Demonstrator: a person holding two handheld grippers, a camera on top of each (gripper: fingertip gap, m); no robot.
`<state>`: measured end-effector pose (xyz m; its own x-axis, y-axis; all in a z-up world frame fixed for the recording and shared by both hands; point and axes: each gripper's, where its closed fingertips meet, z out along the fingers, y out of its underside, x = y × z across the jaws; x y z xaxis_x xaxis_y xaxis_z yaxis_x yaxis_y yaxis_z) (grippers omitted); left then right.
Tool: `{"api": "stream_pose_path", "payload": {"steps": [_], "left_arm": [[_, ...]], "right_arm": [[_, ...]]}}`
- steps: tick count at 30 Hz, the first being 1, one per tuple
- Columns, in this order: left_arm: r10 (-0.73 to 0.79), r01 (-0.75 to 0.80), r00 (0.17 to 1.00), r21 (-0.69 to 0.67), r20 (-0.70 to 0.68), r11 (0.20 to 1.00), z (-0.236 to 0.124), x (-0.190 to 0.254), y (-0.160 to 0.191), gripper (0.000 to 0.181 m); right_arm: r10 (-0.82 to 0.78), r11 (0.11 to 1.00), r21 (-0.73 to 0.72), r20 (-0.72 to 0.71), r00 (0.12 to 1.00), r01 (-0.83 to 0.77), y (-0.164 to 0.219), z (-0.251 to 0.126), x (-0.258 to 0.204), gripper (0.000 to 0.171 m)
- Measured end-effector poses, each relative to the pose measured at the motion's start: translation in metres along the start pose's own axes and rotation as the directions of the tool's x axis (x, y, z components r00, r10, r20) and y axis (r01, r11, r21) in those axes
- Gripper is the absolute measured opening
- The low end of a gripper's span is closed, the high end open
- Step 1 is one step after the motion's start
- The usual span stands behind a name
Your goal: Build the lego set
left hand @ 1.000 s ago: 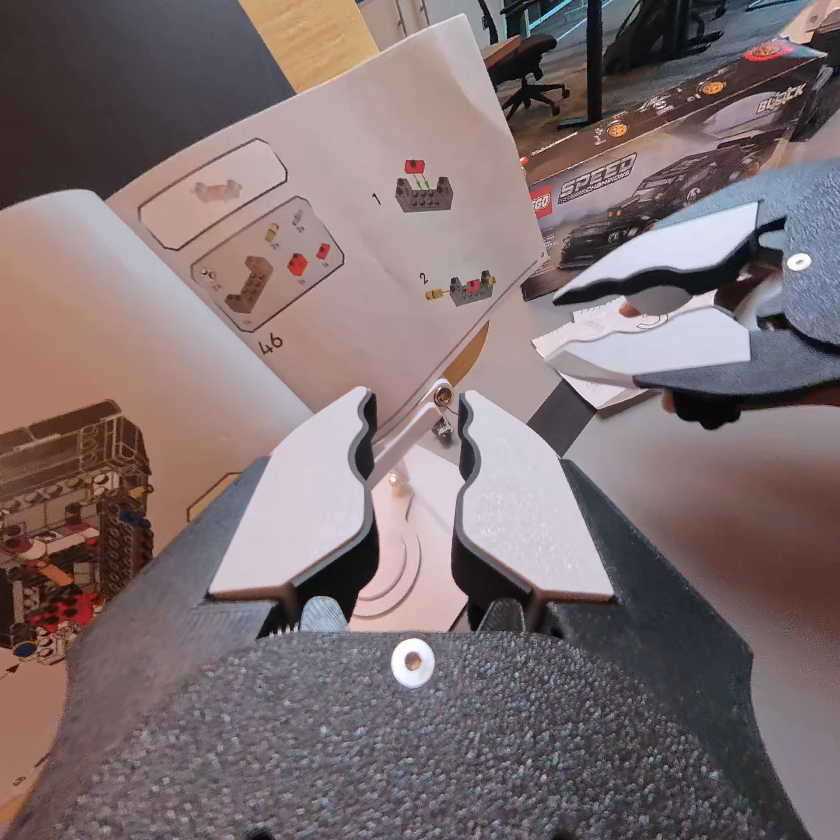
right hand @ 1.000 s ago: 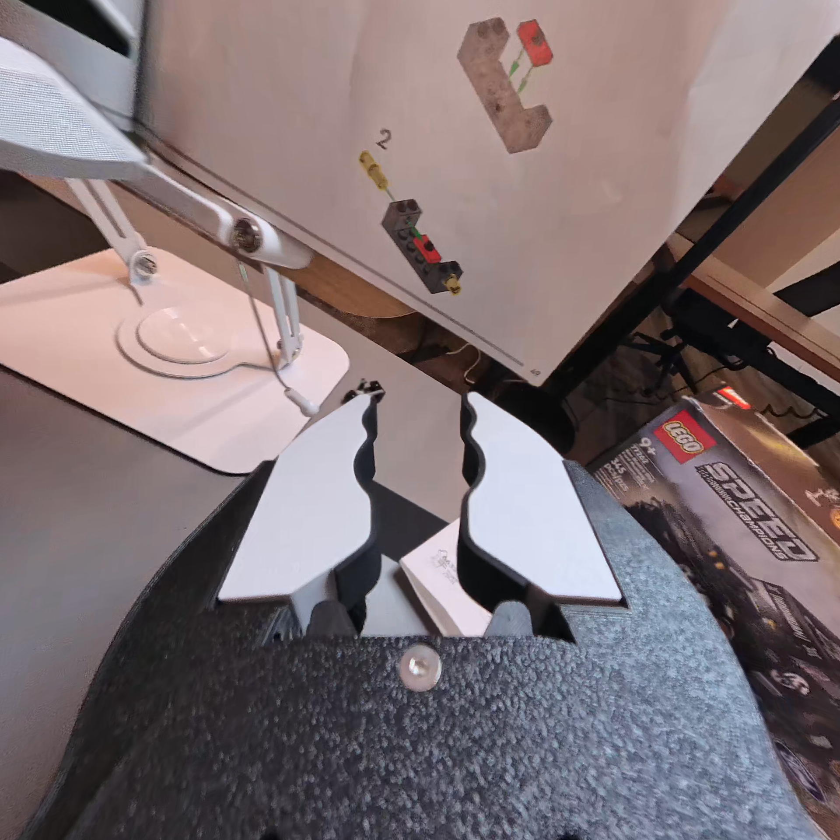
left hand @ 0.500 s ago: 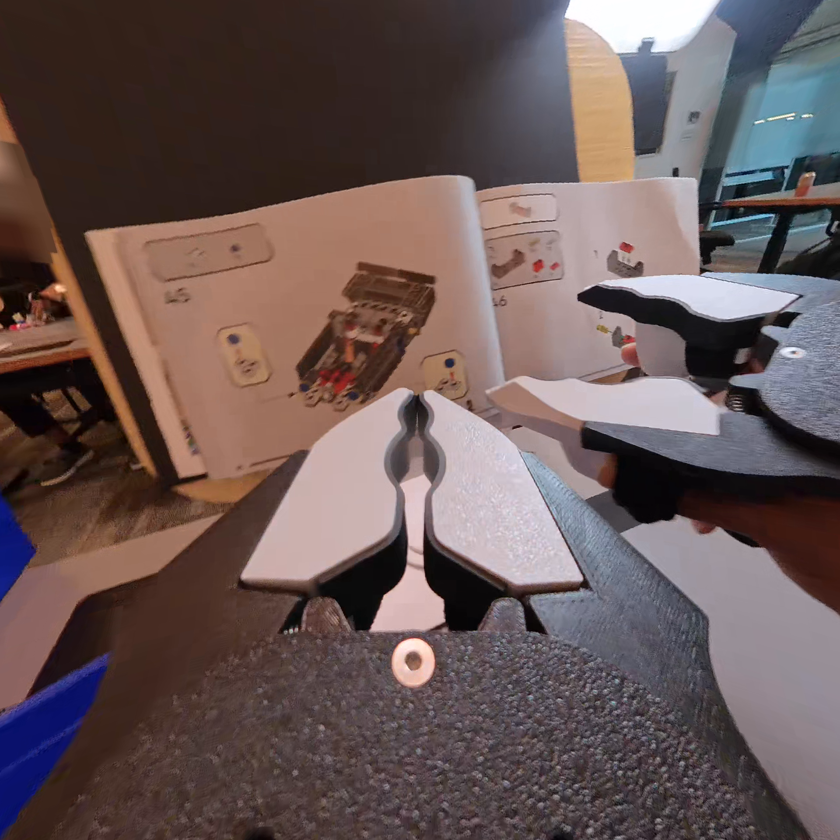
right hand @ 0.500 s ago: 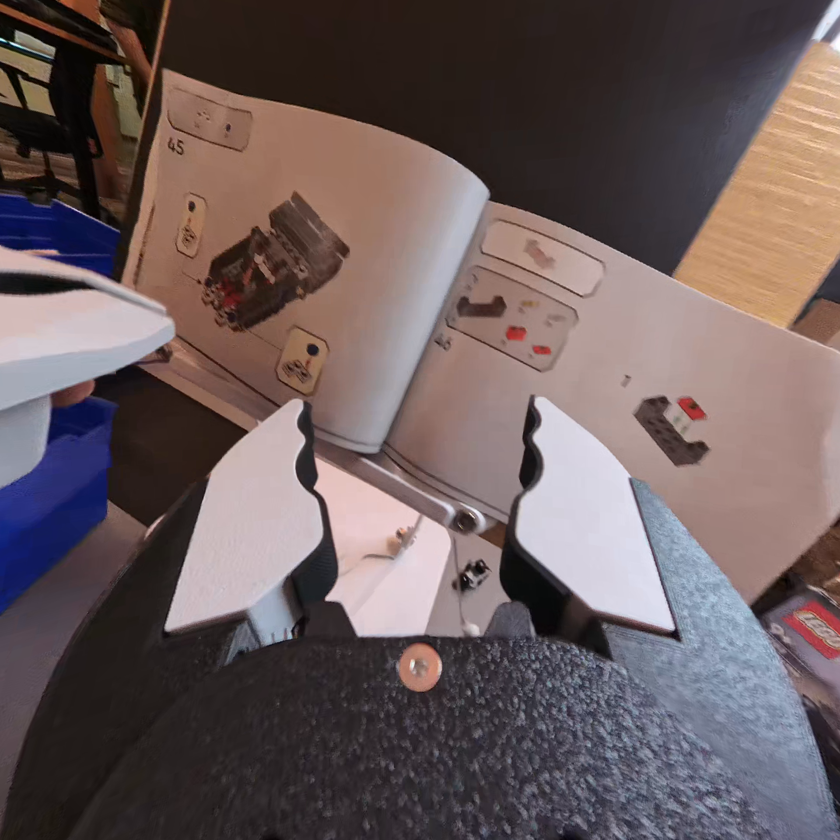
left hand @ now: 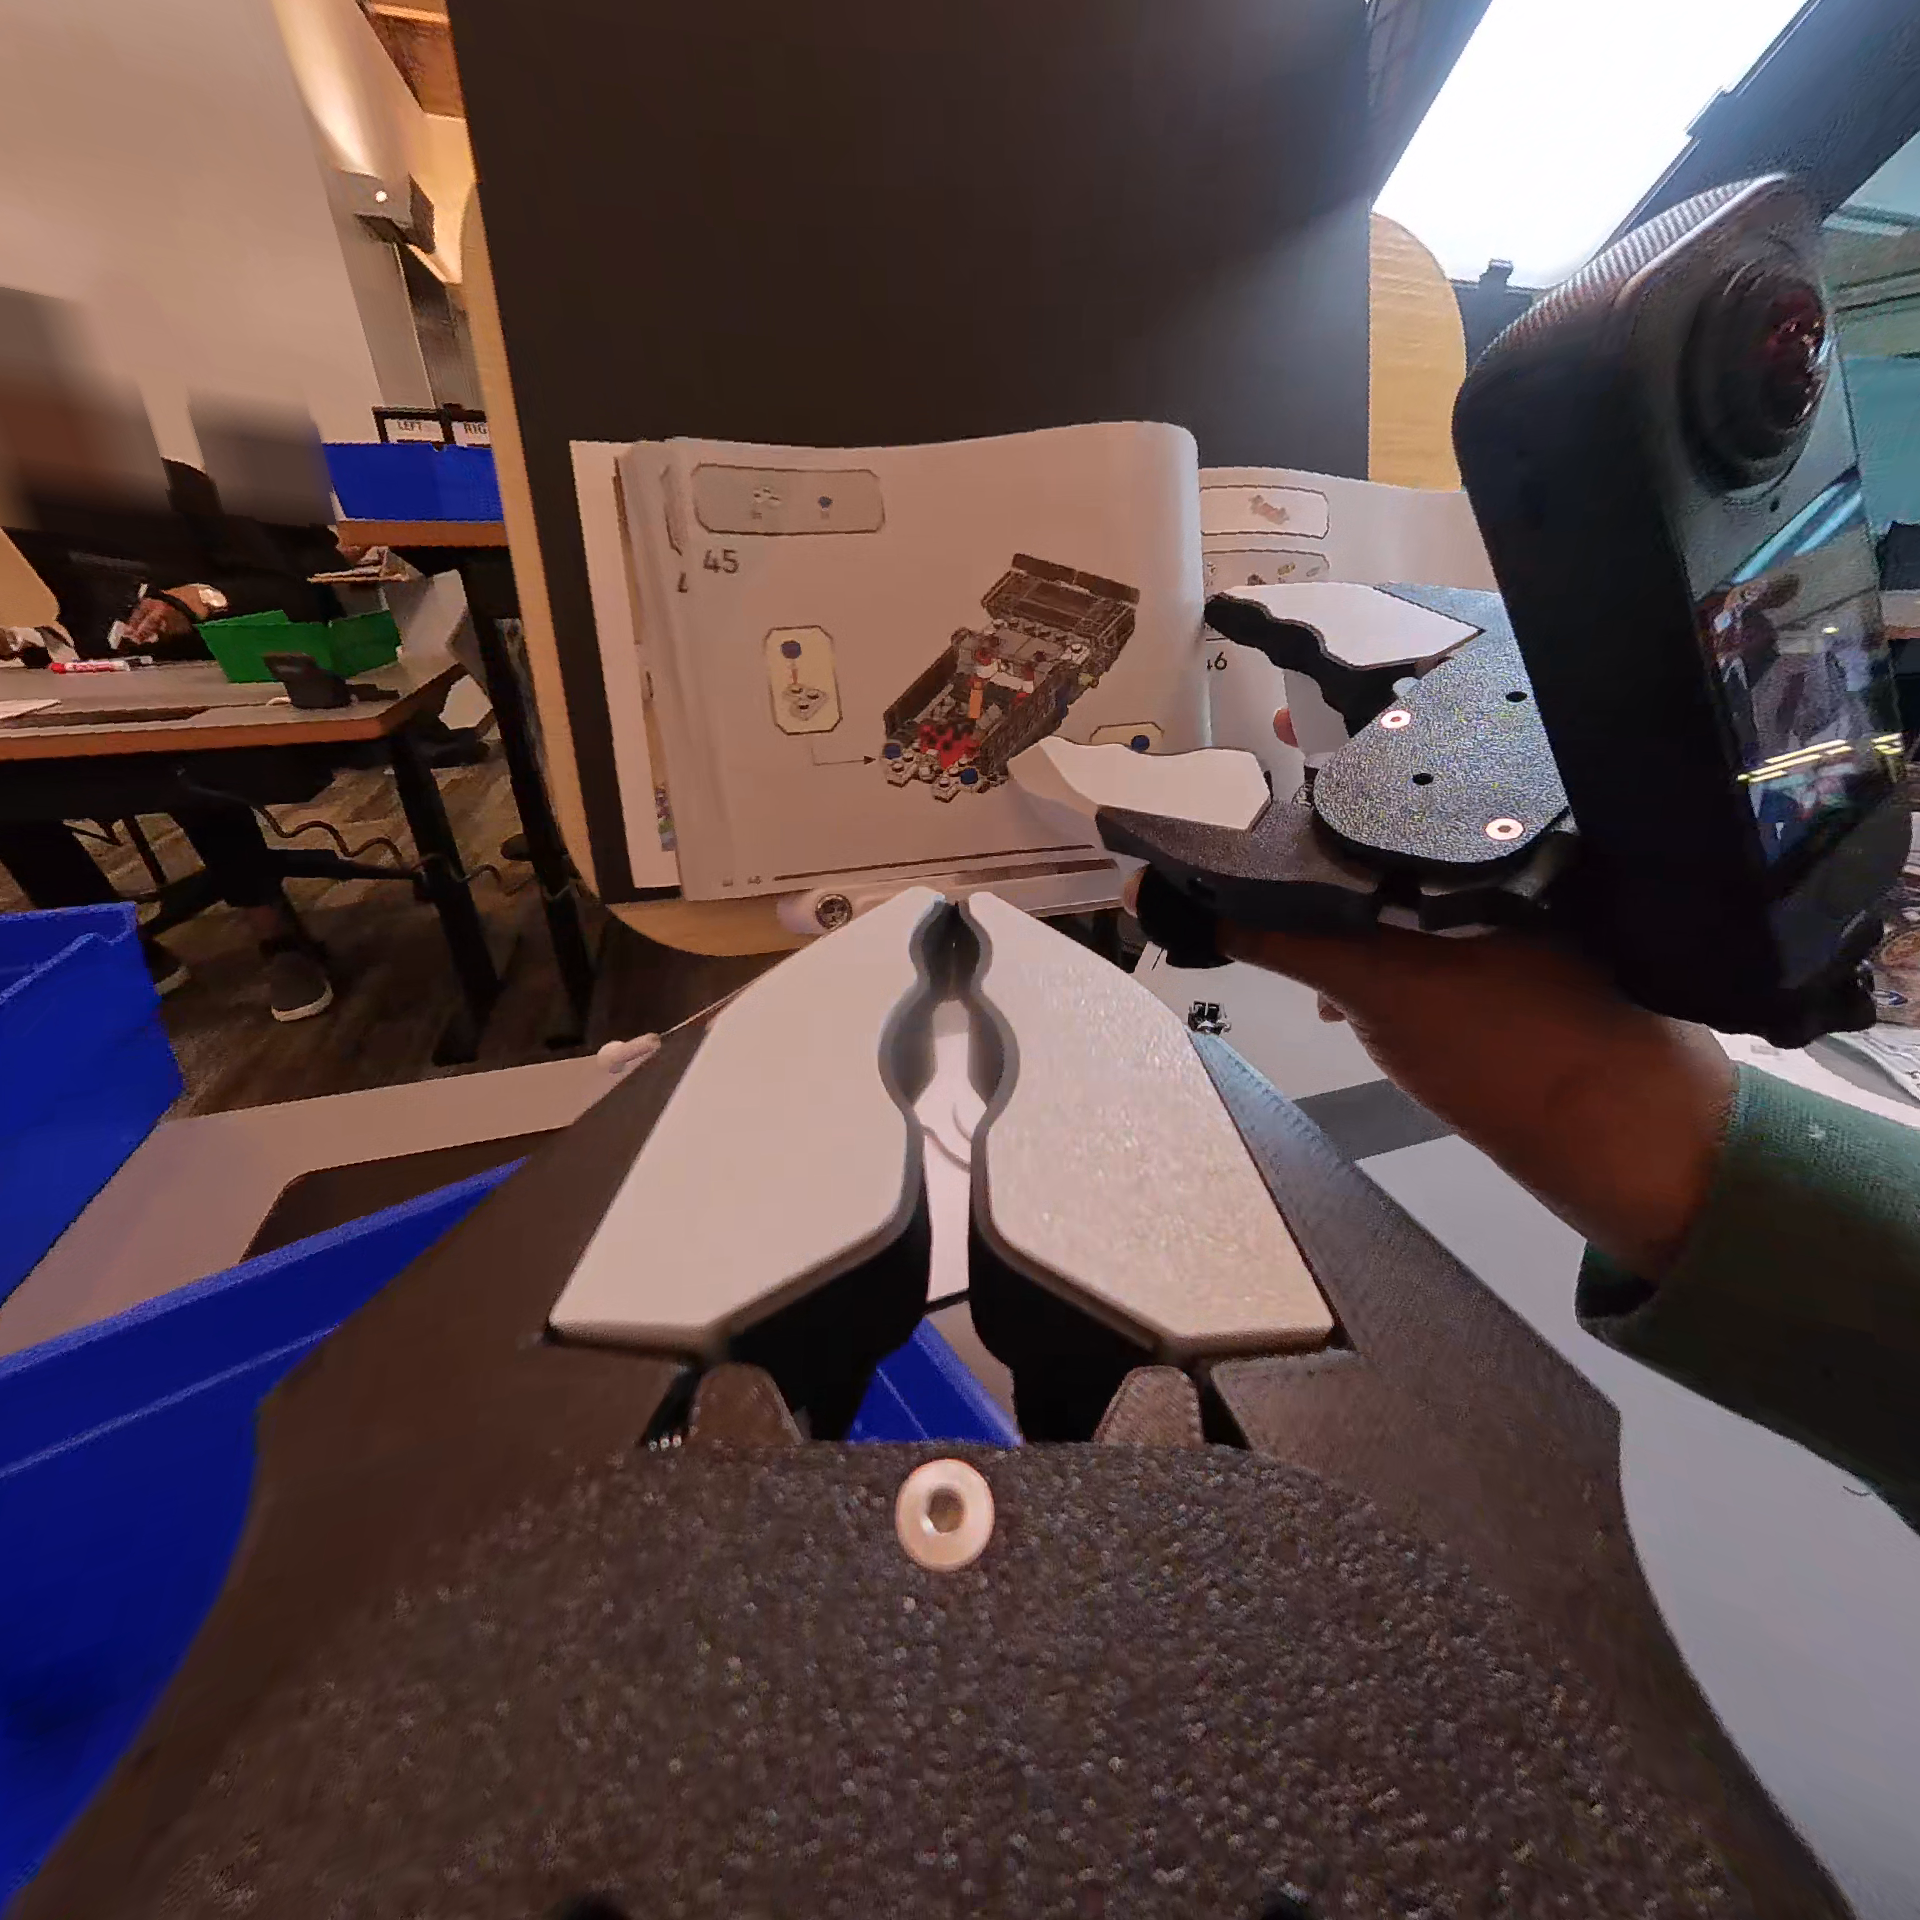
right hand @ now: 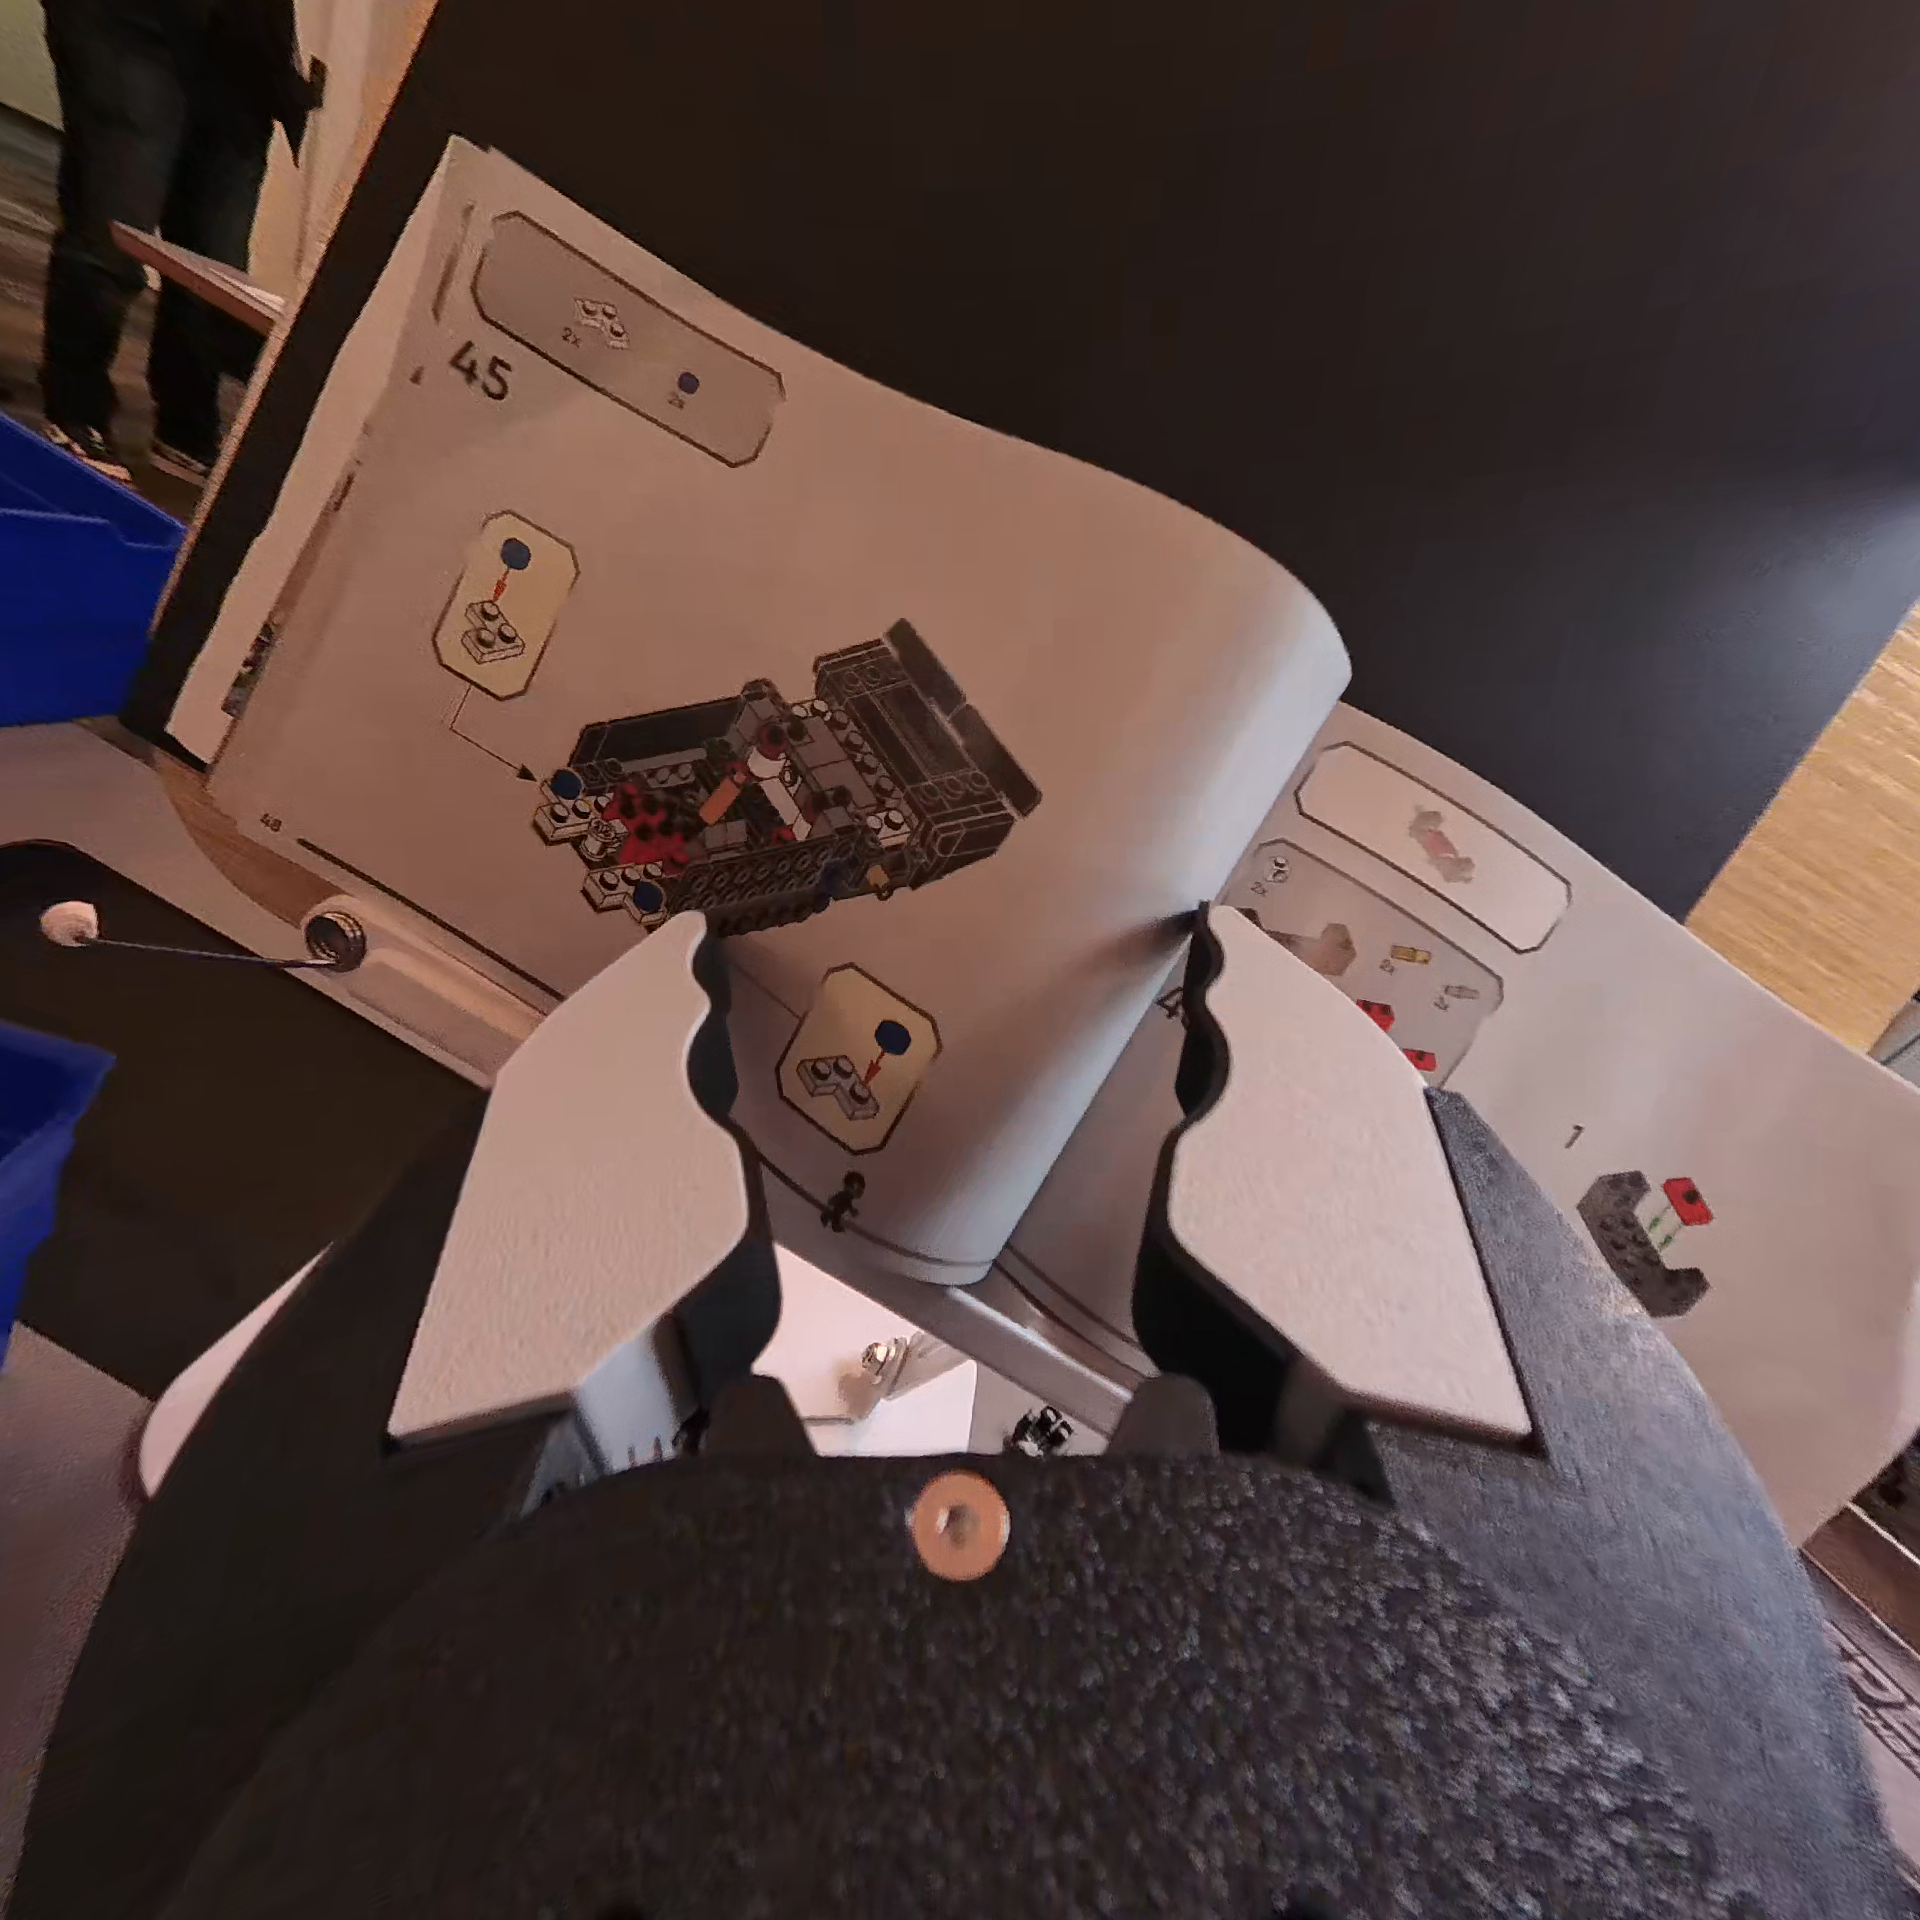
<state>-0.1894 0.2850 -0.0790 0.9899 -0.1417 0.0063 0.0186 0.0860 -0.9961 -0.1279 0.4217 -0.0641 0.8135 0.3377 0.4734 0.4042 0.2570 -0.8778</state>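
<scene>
The open instruction booklet (left hand: 883, 644) stands on a white holder against a dark panel; it also shows in the right wrist view (right hand: 831, 623), its left page curled outward. My left gripper (left hand: 951, 914) is shut with nothing between its pads, low in front of the booklet. My right gripper (right hand: 951, 925) is wide open and empty, close in front of the curled page. It also shows in the left wrist view (left hand: 1247, 707), held by a hand in a green sleeve (left hand: 1766, 1299). A small black Lego piece (left hand: 1205, 1016) lies on the table below it.
Blue bins stand at the left (left hand: 73, 1039) and just under my left gripper (left hand: 208, 1403); one also shows in the right wrist view (right hand: 73, 603). The holder's white base (right hand: 883, 1340) lies under the booklet. A person sits at another table far left (left hand: 156, 582).
My left gripper shut from open, with nothing in it, and stays shut. My right gripper opened wide. Both views swung from the booklet's right page to its left page.
</scene>
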Motion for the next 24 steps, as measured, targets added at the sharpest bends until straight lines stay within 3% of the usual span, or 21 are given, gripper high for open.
{"api": "stream_pose_path", "payload": {"steps": [5, 15, 19, 24], "left_arm": [[-0.021, 0.021, 1.000, 0.016, -0.002, 1.000, -0.006, -0.008, -0.001, 0.000], [-0.018, 0.018, 1.000, 0.009, 0.007, 1.000, -0.006, -0.014, 0.004, 0.000], [0.015, -0.015, 1.000, 0.021, 0.012, 1.000, -0.012, -0.019, -0.002, 0.000], [0.047, -0.048, 0.999, 0.078, 0.005, 0.996, -0.023, -0.020, -0.026, 0.000]], "right_arm": [[-0.009, 1.000, -0.015, 0.000, 1.000, 0.009, 0.005, 0.000, 0.010, 0.072], [0.011, 1.000, 0.013, 0.076, 0.997, -0.012, 0.001, -0.008, 0.007, 0.076], [0.079, 0.993, 0.059, 0.269, 0.960, -0.098, -0.021, -0.040, -0.004, 0.076], [0.052, 0.992, 0.066, 0.575, 0.817, -0.110, -0.029, -0.121, -0.027, 0.065]]}}
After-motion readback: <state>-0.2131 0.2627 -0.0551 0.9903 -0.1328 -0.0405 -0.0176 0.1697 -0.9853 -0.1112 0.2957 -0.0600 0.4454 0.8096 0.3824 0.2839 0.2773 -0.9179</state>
